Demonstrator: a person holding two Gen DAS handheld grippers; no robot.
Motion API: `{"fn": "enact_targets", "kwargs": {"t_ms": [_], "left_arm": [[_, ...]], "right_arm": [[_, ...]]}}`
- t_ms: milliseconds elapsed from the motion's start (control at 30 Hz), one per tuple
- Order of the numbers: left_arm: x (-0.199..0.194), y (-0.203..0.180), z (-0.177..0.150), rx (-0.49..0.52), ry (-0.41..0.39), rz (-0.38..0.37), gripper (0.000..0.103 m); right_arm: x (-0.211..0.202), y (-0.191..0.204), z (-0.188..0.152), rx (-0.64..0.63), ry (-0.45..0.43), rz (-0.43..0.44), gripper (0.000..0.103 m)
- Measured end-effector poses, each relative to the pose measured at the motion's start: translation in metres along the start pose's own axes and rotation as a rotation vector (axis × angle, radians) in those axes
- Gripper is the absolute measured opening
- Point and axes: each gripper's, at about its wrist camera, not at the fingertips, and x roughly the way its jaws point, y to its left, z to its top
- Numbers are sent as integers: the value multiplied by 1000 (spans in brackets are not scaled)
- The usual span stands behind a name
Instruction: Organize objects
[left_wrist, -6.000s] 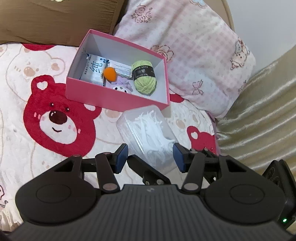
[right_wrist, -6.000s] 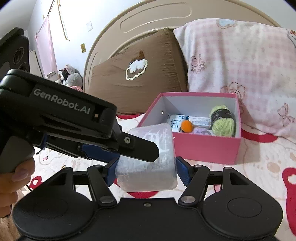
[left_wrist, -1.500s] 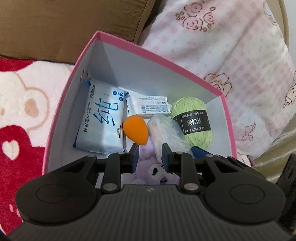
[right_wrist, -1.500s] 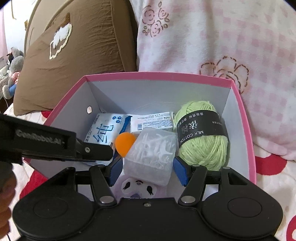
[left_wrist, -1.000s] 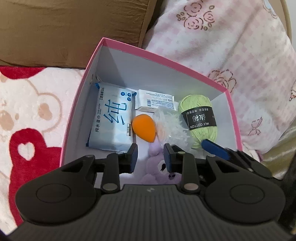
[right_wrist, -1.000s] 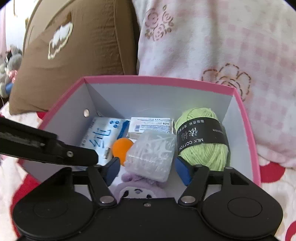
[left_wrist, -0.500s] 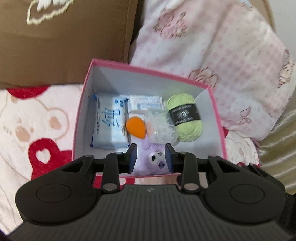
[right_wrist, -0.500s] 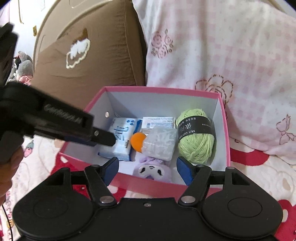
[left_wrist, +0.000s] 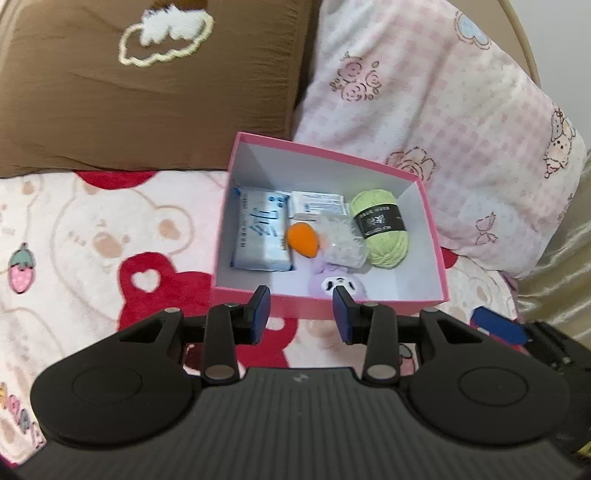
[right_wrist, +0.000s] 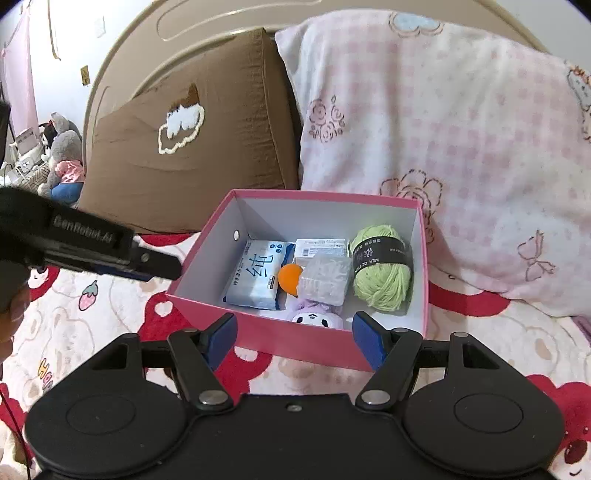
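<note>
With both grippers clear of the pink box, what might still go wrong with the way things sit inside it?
The clear floss-pick box rests tilted on the purple plush and orange sponge, so it may slide or tip. The pink box sits on a soft blanket; a nudge from the open right gripper could shift it.

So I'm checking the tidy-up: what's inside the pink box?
Inside the pink box: wipes pack, orange sponge, clear floss-pick box, green yarn, flat white carton and a purple plush, partly covered by the floss-pick box.
</note>
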Motion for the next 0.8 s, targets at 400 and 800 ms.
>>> {"fn": "enact_targets", "kwargs": {"t_ms": [400,800], "left_arm": [[-47,-6,-39,67,-22,32,43],[-46,-3,-59,76,6,63,64]], "right_arm": [[-40,8,-14,7,-7,-14,76],[-44,5,-30,43,41,-81,94]]}}
